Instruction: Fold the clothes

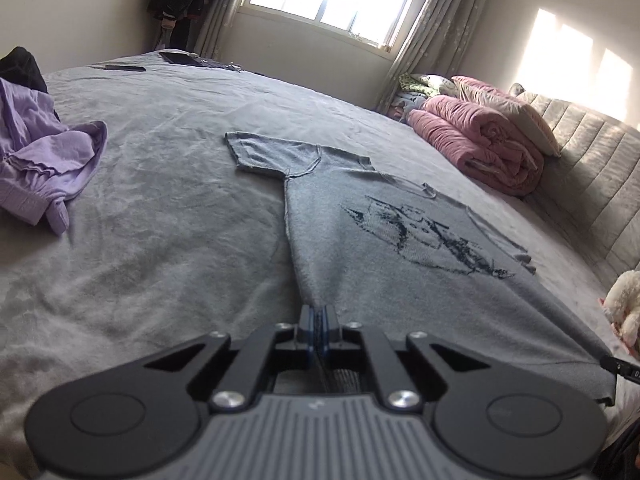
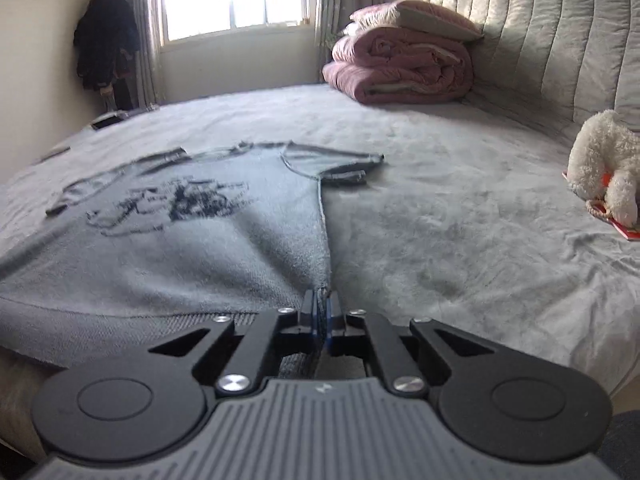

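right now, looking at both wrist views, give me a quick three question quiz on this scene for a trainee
1. True or false: both grippers are shut on the hem of the grey t-shirt.
2. Which lies nearest the rolled pink quilt: A) the lilac garment, B) the headboard, C) the white plush toy?
3. Fill in: the t-shirt's printed side faces ____.

Key
1. True: the left gripper and the right gripper each pinch a bottom corner.
2. B
3. up
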Motion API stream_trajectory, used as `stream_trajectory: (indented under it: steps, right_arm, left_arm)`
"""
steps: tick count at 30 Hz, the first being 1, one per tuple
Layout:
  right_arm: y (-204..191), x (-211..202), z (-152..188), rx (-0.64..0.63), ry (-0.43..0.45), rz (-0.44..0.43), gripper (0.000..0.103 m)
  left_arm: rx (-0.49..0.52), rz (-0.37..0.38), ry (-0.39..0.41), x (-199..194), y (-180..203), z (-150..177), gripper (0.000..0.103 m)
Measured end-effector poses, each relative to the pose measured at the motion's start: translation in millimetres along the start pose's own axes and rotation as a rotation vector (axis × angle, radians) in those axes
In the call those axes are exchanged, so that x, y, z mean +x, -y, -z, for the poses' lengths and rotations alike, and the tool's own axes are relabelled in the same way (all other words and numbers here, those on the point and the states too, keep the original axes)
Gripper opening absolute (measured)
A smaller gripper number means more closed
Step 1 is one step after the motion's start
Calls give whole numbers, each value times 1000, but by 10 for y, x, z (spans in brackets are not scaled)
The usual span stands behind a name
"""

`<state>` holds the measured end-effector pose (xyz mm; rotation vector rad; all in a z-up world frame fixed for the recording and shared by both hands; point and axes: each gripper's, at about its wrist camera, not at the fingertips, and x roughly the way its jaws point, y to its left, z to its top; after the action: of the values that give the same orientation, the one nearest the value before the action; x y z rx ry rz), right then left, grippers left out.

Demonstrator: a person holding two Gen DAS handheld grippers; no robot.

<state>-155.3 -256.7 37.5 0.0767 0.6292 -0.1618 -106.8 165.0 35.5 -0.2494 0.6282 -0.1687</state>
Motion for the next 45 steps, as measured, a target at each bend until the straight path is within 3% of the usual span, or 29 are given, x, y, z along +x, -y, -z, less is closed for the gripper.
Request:
stream_trajectory:
  steps: [2, 8, 11, 13, 16, 21, 28, 29, 31, 32, 33, 34, 35, 39, 45]
  right_arm:
    - [-54, 159, 39, -27, -56, 28, 4]
    - [-116, 169, 86, -49, -69, 7, 6]
    - [-136, 171, 100, -54, -76, 6, 9]
    - [-129, 163, 106, -52, -76, 5, 10]
    - [-96, 148, 105, -21, -79, -14, 13]
    - [-16, 110, 151, 79, -117, -90, 14]
    - [2, 141, 185, 97, -135, -101, 18]
    - [-2, 144, 186, 95, -135, -101, 19]
    - [-7, 151, 180, 89, -132, -103, 20]
    - [-15, 147, 180, 84, -128, -103, 19]
    - [-18, 144, 179, 80, -124, -102, 18]
    - [-15, 142, 175, 76, -117, -99, 7]
    - [-11, 136, 169, 74, -108, -95, 5]
    - [28, 61, 116, 78, -50, -64, 5]
    - [98, -113, 49, 112, 24, -84, 5]
  left_arm:
    - [28, -30, -23, 76, 39, 21, 3]
    - [58, -57, -76, 190, 65, 57, 6]
    - [40, -45, -96, 193, 48, 66, 19]
    - [21, -43, -87, 146, 43, 79, 40]
    - [-3, -43, -69, 62, 34, 127, 44]
    - [2, -23, -64, 16, 115, 203, 44]
    - [48, -87, -78, 139, 212, 228, 41]
    - [53, -95, -77, 144, 216, 230, 37]
    - [59, -102, -73, 144, 212, 233, 10]
    - [55, -97, -74, 142, 206, 230, 5]
    - [51, -93, -71, 134, 201, 227, 5]
    - [48, -89, -68, 123, 200, 226, 4]
    - [42, -84, -65, 107, 191, 220, 4]
    - [-20, -28, -19, -67, 100, 155, 4]
    - [-62, 25, 30, -259, 54, 141, 3]
